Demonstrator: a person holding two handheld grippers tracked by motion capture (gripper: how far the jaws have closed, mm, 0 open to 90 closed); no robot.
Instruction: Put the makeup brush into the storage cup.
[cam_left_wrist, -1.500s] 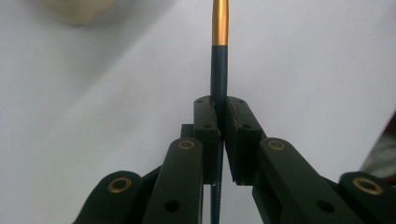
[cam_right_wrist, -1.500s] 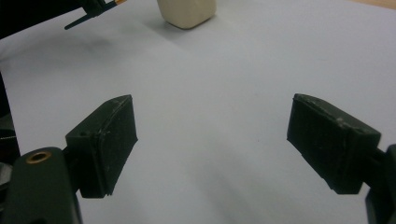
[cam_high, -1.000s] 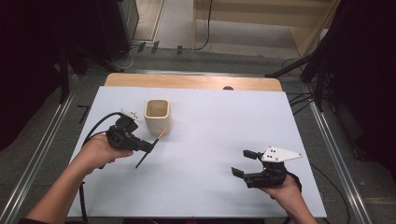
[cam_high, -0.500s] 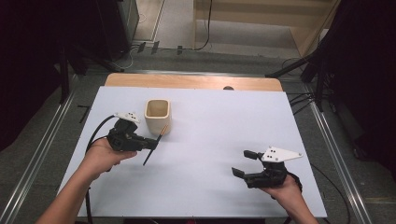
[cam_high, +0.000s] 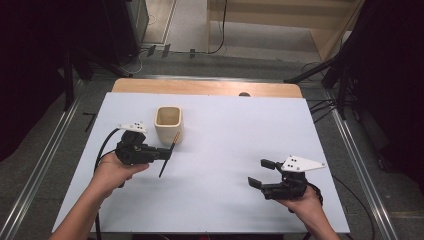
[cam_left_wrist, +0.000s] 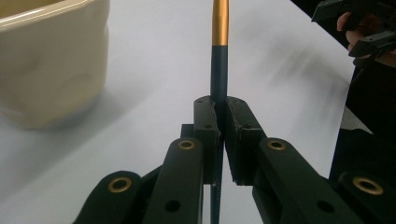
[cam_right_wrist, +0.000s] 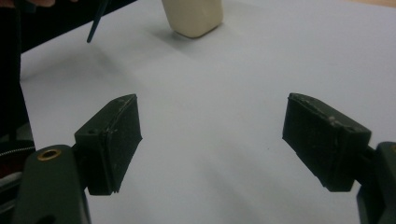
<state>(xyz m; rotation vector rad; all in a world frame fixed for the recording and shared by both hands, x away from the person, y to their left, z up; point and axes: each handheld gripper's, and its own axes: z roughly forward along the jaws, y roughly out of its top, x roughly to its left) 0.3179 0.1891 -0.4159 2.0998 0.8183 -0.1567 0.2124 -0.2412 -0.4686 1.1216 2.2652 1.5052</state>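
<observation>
White surface (cam_high: 225, 165) on a wooden-edged table, dark room around it, cables on the floor beyond.

Cream cup (cam_high: 168, 123) stands upright at left centre of the surface, mouth open upward.

Left hand-held gripper (cam_high: 165, 153) sits just in front of the cup, held in the person's left hand (cam_high: 114, 172). Jaws pinched tight on a thin dark brush (cam_high: 169, 155) at mid-handle. Brush is tilted: gold end up beside the cup's near right corner, dark end down toward the surface. Left gripper view: dark shaft clamped between the pads (cam_left_wrist: 205, 126), gold band above them, cup (cam_left_wrist: 51, 60) close by. Whether the gold end touches the cup, cannot tell.

Right hand-held gripper (cam_high: 261, 173) is well apart at the near right, in the right hand (cam_high: 305, 202). Jaws spread wide, nothing between them. Right gripper view: bare surface between the pads (cam_right_wrist: 114, 140), cup (cam_right_wrist: 194, 16) far off.
</observation>
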